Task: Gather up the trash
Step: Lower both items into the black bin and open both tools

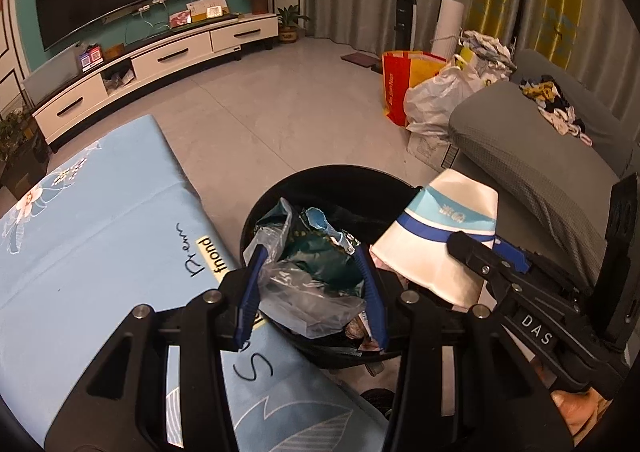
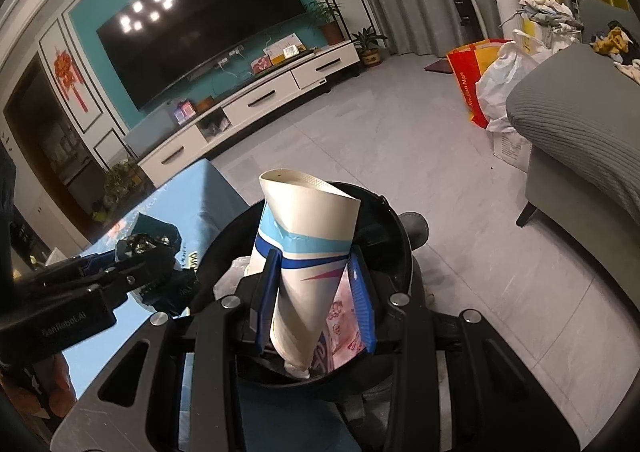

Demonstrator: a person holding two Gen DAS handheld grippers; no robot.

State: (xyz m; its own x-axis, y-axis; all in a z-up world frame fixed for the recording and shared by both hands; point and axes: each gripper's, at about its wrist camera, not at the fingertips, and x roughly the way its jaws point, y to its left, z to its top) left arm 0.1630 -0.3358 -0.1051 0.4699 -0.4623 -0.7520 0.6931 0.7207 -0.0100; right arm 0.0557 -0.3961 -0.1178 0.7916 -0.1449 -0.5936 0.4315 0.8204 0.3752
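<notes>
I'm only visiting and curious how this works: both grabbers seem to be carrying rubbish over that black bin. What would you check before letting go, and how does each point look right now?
1. Left gripper holds the crumpled plastic wrappers: ok, pinched between the blue pads.
2. Right gripper holds the white and blue packet: ok, clamped, with a pink wrapper beside it.
3. Wrappers are above the black bin: ok, the bin's opening lies right behind them.
4. Packet is above the bin: ok, the rim circles it in the right wrist view.
5. Room left inside the bin: cannot tell, the held trash hides the inside.
6. The two grippers keep apart: ok, a gap shows between them.
</notes>
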